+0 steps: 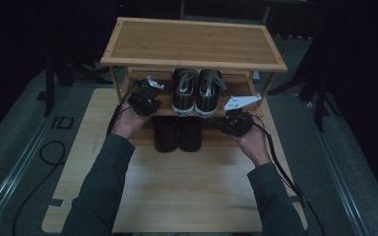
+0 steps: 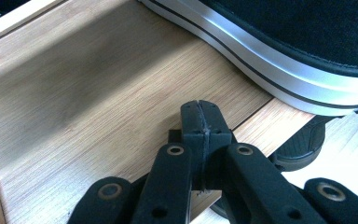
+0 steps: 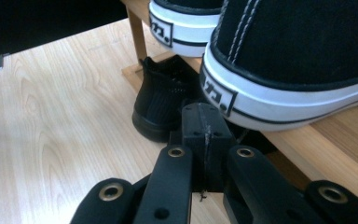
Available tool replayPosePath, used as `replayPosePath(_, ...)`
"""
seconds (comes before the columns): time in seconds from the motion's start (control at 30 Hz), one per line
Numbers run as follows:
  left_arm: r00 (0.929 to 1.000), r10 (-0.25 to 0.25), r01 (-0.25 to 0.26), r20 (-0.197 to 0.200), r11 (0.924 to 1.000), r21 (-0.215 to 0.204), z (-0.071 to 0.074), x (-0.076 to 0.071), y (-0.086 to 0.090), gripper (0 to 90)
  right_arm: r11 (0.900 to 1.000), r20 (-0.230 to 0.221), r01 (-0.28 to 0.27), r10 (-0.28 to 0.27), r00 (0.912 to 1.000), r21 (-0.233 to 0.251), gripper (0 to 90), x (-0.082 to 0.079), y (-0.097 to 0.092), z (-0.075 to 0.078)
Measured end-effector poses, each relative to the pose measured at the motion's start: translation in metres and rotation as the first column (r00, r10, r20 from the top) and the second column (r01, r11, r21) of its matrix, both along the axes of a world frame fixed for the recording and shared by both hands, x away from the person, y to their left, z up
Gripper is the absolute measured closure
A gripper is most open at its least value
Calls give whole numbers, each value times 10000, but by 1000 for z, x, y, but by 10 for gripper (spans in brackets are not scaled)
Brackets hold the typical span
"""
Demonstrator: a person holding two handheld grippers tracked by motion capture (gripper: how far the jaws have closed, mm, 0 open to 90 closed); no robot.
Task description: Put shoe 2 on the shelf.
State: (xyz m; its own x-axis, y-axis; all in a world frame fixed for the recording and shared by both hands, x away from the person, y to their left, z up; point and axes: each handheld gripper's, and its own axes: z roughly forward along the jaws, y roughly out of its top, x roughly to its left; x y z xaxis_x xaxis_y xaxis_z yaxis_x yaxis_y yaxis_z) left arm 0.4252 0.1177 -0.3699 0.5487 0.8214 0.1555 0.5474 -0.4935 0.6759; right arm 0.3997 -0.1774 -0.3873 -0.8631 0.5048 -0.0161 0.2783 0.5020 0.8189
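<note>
Two closed, empty grippers, left gripper [image 1: 150, 88] and right gripper [image 1: 229, 114], flank black-and-white sneakers [image 1: 197, 91] on the rack's middle shelf [image 1: 165, 104].

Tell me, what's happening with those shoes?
A person sits at a wooden table holding a gripper in each hand in front of a small bamboo shoe rack. A pair of black-and-white sneakers stands on the rack's middle shelf, and a pair of all-black shoes sits underneath. The left gripper and the right gripper are both shut with nothing in them. They hover either side of the sneakers, close to the shelf edge.
</note>
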Motion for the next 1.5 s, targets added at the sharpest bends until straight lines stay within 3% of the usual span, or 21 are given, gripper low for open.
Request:
replayPosePath(0.17, 9998, -146, 148, 97, 9998, -114, 1, -1, -6, 900, 9998, 40, -75, 76, 10000, -165, 900, -6, -5, 5)
replayPosePath(0.33, 9987, -456, 459, 218, 9989, -128, 2, -1, -16, 900, 9998, -90, 22, -24, 10000, -214, 900, -6, -13, 0)
replayPosePath(0.57, 9984, -561, 563, 120, 9982, -217, 2, -1, -24, 900, 9994, -264, 265, -271, 9993, -239, 900, -6, -25, -6)
replayPosePath(0.87, 9984, -565, 558, -85, 9962, -672, 2, 0, -23, 900, 9991, -260, 385, -390, 9989, -203, 900, -5, -29, -5)
replayPosePath(1.2, 9980, -620, 623, 120, 9976, -289, 2, -2, -23, 900, 9989, -290, 391, -399, 9988, -275, 900, -6, -30, -6)
replayPosePath(1.5, 9986, -501, 504, 152, 9985, -214, 3, -2, -15, 900, 9983, -494, 546, -555, 9972, -188, 900, -4, -38, -14)
